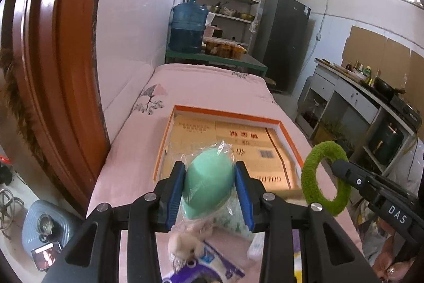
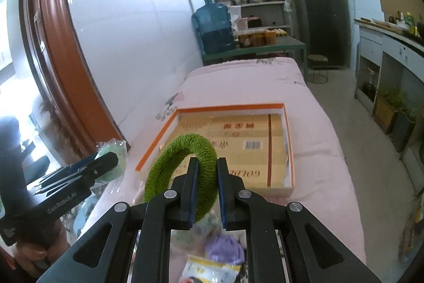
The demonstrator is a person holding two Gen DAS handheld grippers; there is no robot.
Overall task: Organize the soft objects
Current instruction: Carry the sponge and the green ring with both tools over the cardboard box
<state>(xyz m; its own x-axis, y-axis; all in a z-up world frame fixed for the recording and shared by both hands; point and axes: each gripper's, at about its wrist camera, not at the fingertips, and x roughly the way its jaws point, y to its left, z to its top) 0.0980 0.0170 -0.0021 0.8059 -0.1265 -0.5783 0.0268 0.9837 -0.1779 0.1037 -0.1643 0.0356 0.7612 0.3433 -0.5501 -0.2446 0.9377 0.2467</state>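
My left gripper [image 1: 209, 171] is shut on a mint-green egg-shaped sponge [image 1: 208, 186] in a clear plastic wrapper, held above the pink bed before the box. My right gripper [image 2: 207, 163] is shut on a fuzzy green ring [image 2: 169, 163], held up near the box's near edge; the ring also shows in the left wrist view [image 1: 312, 171]. A shallow orange-rimmed box [image 1: 225, 112] with cardboard inside lies on the bed, also in the right wrist view [image 2: 228, 107]. The left gripper and sponge appear in the right wrist view [image 2: 111, 153].
More soft items lie under the grippers: a cream plush toy [image 1: 185, 243], a purple fluffy thing [image 2: 225, 248] and packets. A red-brown door frame [image 1: 53, 70] is at left. A water jug [image 1: 188, 25], shelves, fridge [image 1: 283, 41] and counter [image 1: 371, 97] stand beyond.
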